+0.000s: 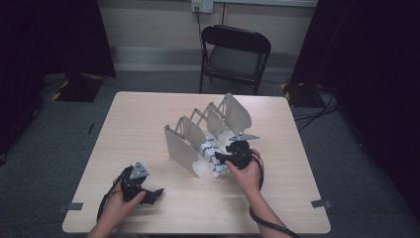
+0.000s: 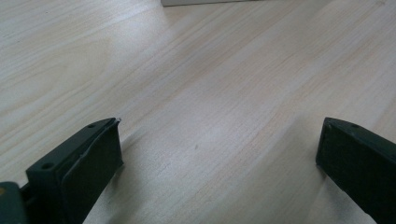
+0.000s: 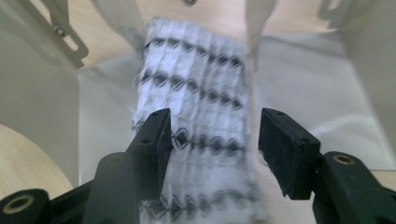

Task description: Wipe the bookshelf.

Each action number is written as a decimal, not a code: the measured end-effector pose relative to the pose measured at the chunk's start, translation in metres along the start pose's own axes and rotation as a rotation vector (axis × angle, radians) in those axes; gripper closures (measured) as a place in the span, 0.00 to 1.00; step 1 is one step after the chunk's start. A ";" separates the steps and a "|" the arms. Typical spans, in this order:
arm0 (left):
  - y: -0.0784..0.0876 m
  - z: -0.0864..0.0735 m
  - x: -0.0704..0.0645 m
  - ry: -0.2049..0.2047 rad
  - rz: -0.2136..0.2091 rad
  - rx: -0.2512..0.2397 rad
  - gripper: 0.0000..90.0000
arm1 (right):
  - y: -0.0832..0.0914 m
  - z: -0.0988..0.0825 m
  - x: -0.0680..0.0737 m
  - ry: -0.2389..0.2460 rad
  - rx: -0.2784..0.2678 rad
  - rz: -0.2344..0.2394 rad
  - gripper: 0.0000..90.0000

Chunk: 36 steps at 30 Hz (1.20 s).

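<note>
Just ahead, folded cloth between right gripper jaws, unpressed

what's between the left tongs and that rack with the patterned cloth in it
Bare tabletop: the high view shows nothing between the left tongs and the rack holding the cloth.

It's a light wood-grain table, squarish with rounded corners, sitting on grey carpet. Standing on it right of the middle is a pale fold-out rack with several upright dividers in a row, running diagonally toward the far right. A white cloth with dark checks lies in one of the slots between dividers, near end poking out.
</note>
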State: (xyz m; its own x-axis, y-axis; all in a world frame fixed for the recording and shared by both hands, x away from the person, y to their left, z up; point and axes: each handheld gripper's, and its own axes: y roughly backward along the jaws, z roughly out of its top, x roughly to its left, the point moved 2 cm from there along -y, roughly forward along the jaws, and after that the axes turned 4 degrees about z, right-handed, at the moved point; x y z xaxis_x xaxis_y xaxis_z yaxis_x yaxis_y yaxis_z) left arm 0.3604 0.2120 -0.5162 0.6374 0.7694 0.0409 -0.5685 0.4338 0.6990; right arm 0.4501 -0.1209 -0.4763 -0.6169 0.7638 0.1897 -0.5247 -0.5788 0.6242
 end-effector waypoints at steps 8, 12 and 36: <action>0.000 0.000 0.000 0.000 0.000 0.000 0.00 | -0.023 -0.015 0.009 0.020 0.049 -0.014 0.51; 0.000 0.000 0.000 0.000 0.000 0.000 0.00 | -0.026 -0.016 0.011 0.040 0.053 -0.029 0.50; 0.000 0.000 0.000 0.000 0.000 0.000 0.00 | -0.027 -0.015 0.020 0.068 0.107 -0.154 0.88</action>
State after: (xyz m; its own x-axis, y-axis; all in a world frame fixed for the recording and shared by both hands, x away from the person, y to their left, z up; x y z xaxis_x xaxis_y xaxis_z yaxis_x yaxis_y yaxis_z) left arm 0.3604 0.2120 -0.5162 0.6375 0.7694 0.0411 -0.5686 0.4337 0.6990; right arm 0.4434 -0.0945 -0.5005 -0.5748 0.8175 0.0364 -0.5525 -0.4205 0.7196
